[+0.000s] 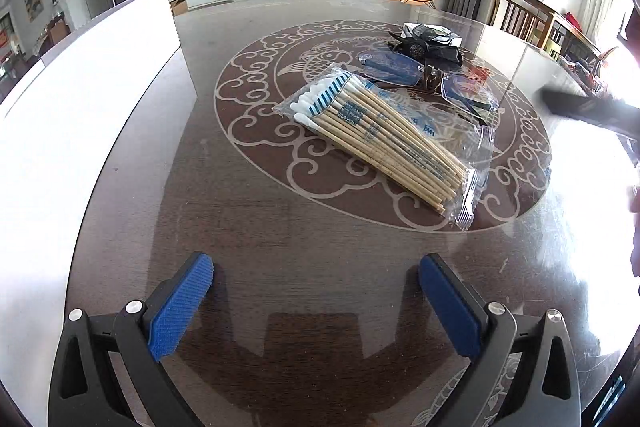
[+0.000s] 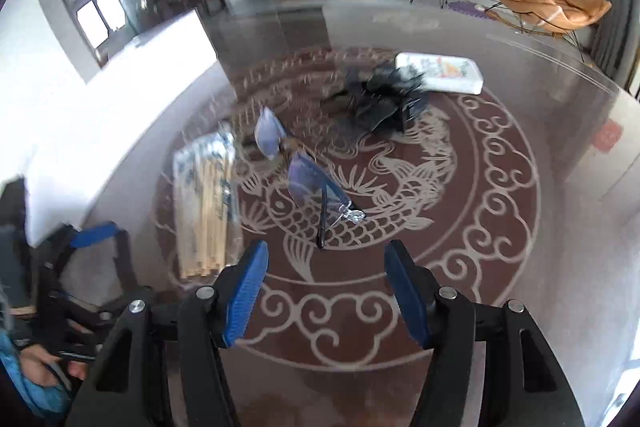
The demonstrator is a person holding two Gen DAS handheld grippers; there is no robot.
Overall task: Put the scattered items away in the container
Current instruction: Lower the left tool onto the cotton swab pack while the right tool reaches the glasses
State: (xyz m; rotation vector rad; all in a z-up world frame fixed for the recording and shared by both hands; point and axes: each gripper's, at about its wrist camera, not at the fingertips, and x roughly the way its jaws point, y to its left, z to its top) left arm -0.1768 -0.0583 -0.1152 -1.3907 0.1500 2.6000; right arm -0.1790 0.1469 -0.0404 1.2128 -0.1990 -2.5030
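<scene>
The white container (image 1: 80,99) stands ahead and to the left of the left gripper (image 1: 316,291); it looks rigid and light, a tall plain wall with its opening out of sight, so I cannot tell how deep it is. Straight ahead of that gripper, a little to the right, lies the pack of cotton swabs (image 1: 384,139): long pale wooden sticks with white tips in a clear crinkly bag printed with blue, probably very light, stiff along its length and slippery on the glassy surface (image 1: 280,227); a pinch across the middle of the bundle seems safest. Just ahead of the right gripper (image 2: 326,287) sit the glasses (image 2: 304,179), with clear bluish lenses and thin dark arms, one lens raised; they look fragile and easy to scratch, so holding the arm or the bridge, not a lens, would be wiser. Beyond them is a dark hair clip (image 2: 380,99) with gauzy ribbon, soft and light, touching a small white packet (image 2: 440,71). Both grippers hover with jaws spread wide and hold nothing.
</scene>
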